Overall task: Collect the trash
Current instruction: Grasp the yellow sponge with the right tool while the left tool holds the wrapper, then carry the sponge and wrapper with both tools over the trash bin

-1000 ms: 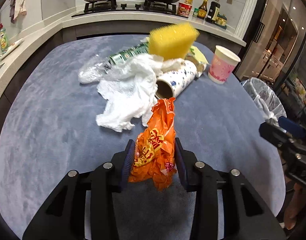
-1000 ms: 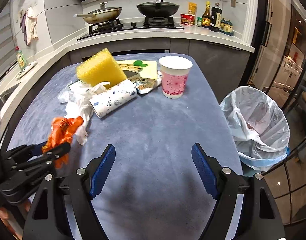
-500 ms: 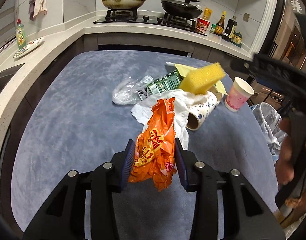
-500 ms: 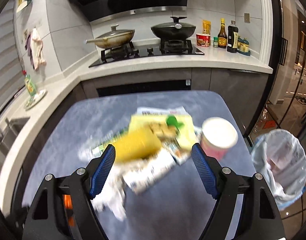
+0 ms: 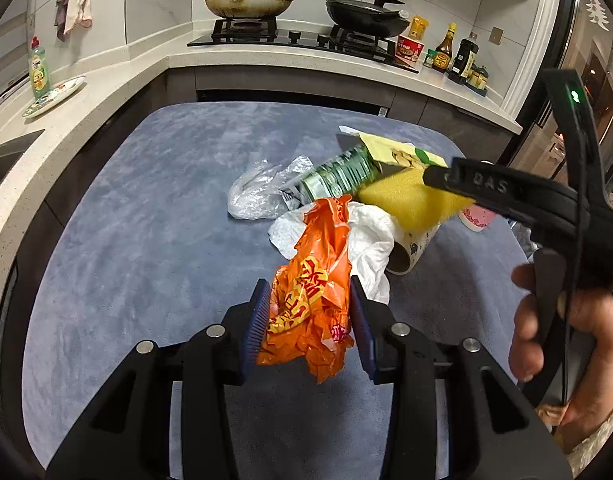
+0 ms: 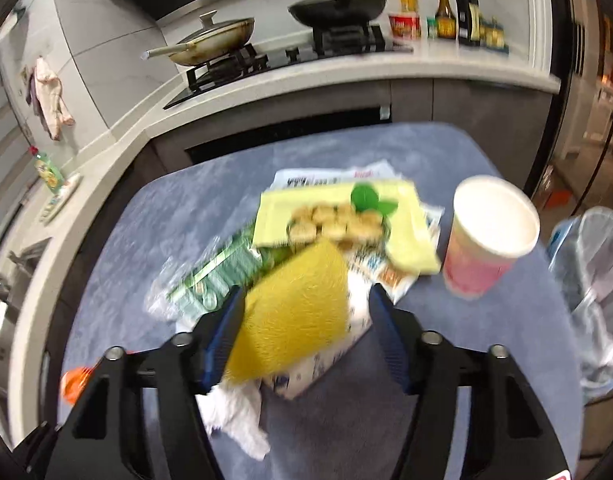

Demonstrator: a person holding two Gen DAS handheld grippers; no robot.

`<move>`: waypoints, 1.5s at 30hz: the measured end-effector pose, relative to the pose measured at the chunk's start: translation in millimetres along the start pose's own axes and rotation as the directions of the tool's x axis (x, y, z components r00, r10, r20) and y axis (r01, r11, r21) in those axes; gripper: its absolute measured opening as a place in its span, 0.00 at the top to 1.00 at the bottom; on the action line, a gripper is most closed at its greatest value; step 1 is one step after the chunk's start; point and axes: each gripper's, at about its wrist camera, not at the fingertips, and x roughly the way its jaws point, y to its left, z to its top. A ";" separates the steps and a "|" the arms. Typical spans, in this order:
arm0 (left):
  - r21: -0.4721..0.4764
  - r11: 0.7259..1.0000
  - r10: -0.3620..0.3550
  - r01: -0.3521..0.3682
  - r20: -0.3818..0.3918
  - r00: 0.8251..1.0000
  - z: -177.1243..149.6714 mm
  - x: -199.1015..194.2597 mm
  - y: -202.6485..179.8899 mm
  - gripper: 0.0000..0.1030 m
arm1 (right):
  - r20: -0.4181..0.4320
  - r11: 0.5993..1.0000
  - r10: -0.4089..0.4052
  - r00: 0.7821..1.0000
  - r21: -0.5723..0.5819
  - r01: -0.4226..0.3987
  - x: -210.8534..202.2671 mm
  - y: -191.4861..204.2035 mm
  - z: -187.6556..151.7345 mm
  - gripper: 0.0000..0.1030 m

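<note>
Over the near edge of the blue table (image 5: 118, 240), the left hand-held gripper (image 5: 309, 316) is clamped on a crumpled orange wrapper (image 5: 312, 292), lifted clear of the surface. Just beyond it, the right hand-held gripper (image 6: 306, 340) straddles a yellow sponge (image 6: 294, 316) atop the litter pile, its jaws closing; the left pad looks to touch the sponge, the right pad is apart (blur makes this hard to judge). Under the sponge lie a white tissue (image 5: 370, 240) and a printed paper tube (image 5: 410, 248), with a green packet (image 5: 340, 176) and clear plastic (image 5: 258, 192) behind. Farther off stands a pink cup (image 6: 486, 240); the lined bin (image 6: 598, 280) waits beside the table's right edge. The step in hand seems to be grabbing the sponge. Next, the grip must firm up before both pieces travel to the bin.
</note>
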 end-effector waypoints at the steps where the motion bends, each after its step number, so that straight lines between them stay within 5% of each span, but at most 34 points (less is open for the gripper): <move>1: -0.003 1.000 -0.005 0.005 -0.008 1.000 -0.9 2.6 -0.7 0.63 | -0.009 1.000 0.011 1.000 0.007 -0.011 0.5 -1.8 -2.9 0.56; 16: 0.050 0.998 -0.044 0.045 -0.015 0.999 -6.6 0.3 -37.7 0.63 | 0.019 0.996 0.087 0.996 -0.018 -0.087 -62.8 -37.3 -54.4 0.77; 38: 0.223 0.955 -0.191 0.197 -0.049 0.980 -16.7 -7.6 -152.5 0.63 | 0.151 0.989 -0.140 0.979 0.064 0.132 -154.1 -151.4 -79.0 0.85; 45: 0.231 0.940 -0.241 0.250 -0.066 0.968 -9.4 2.0 -185.9 0.63 | 0.137 0.986 -0.139 0.981 0.110 0.124 -154.2 -177.1 -82.0 0.85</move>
